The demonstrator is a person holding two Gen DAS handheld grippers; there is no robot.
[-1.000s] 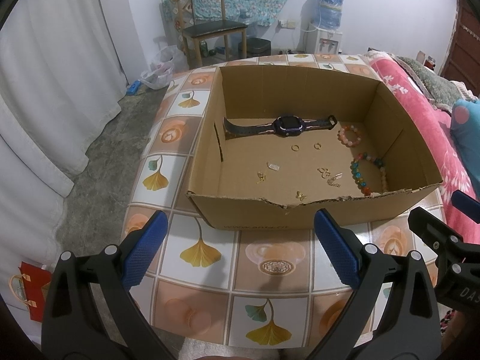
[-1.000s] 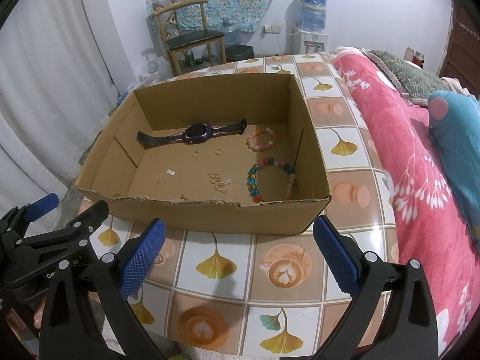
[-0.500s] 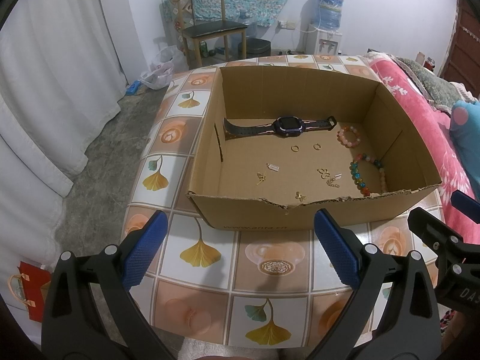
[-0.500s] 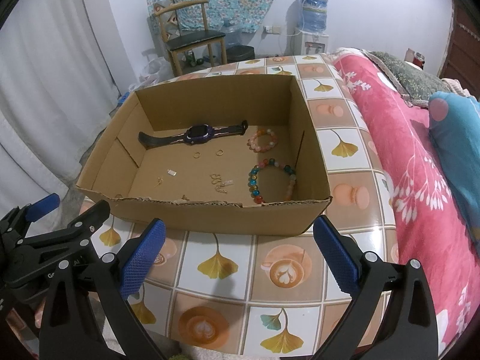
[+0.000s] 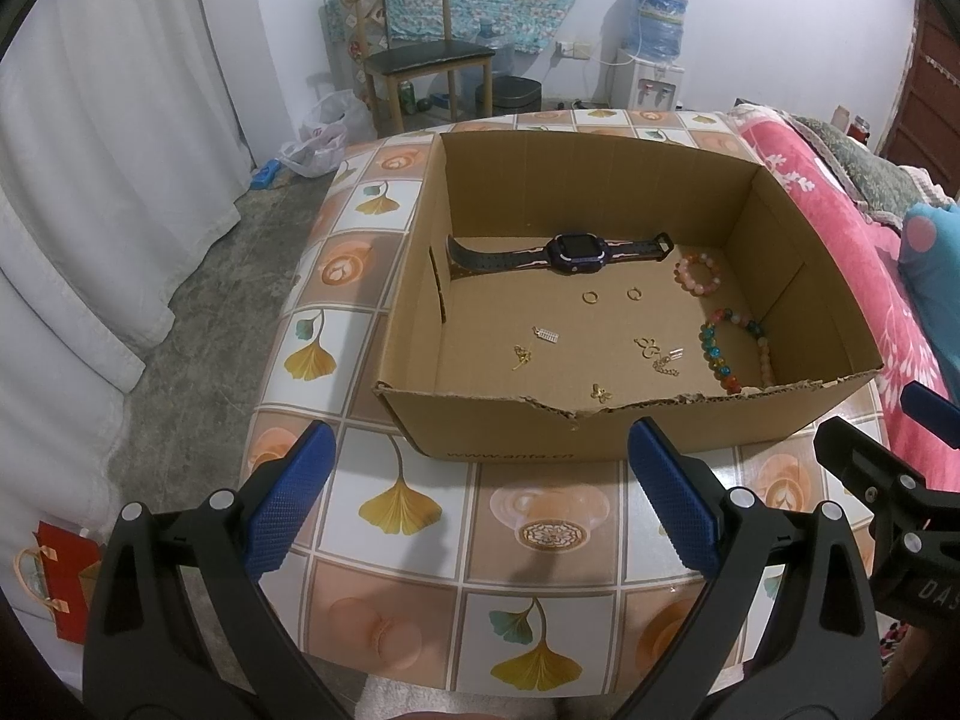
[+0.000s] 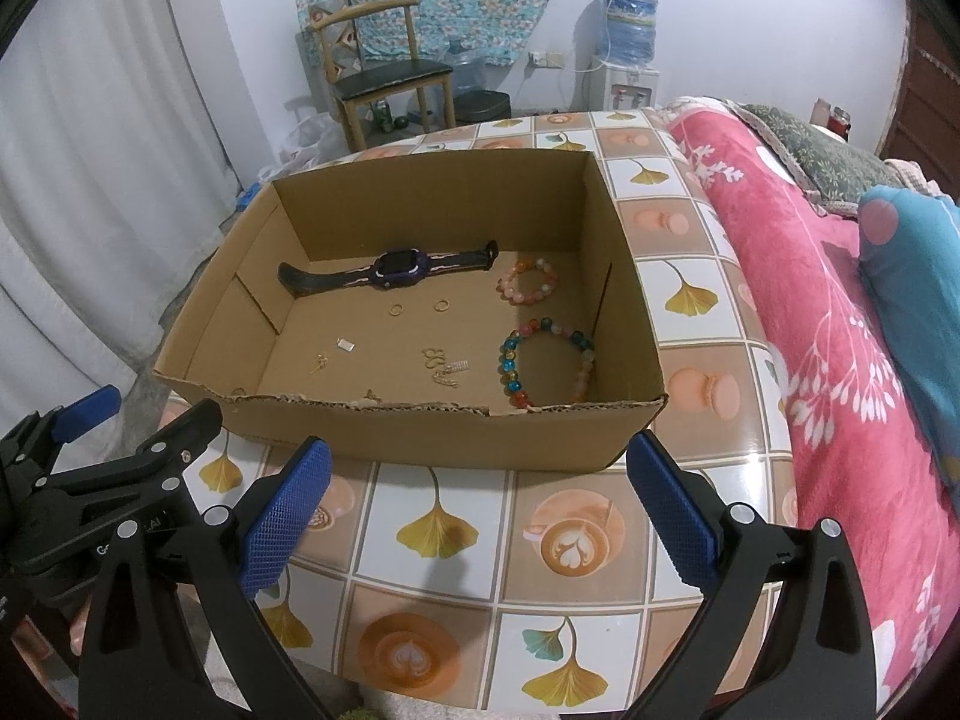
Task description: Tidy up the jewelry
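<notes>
- Left wrist view: left claw [image 5: 480,501] released, empty, low in frame over the bench [image 5: 420,516]; cardboard box [image 5: 600,438] at centre holds the watch [image 5: 570,253], but its torn front wall half hides a gold trinket [image 5: 600,393].
- Right wrist view: right claw [image 6: 480,501] released; multicoloured bead bracelet [image 6: 543,360] partly cut off by the box's front wall; small gold pieces [image 6: 441,363] too tiny to identify.

gold trinkets [image 5: 657,354] tiny (unidentifiable), bracelet [image 5: 735,354] half-hidden

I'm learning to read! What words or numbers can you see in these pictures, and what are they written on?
"www.anta.cn", faint, on the front wall of the brown cardboard box.
"DAS", cut off by the picture edge, on the black body of the right tongs in the left wrist view.
"G...AI", partly hidden, on the black body of the left tongs in the right wrist view.
The blue water bottle's label: too blurred to read.
</notes>
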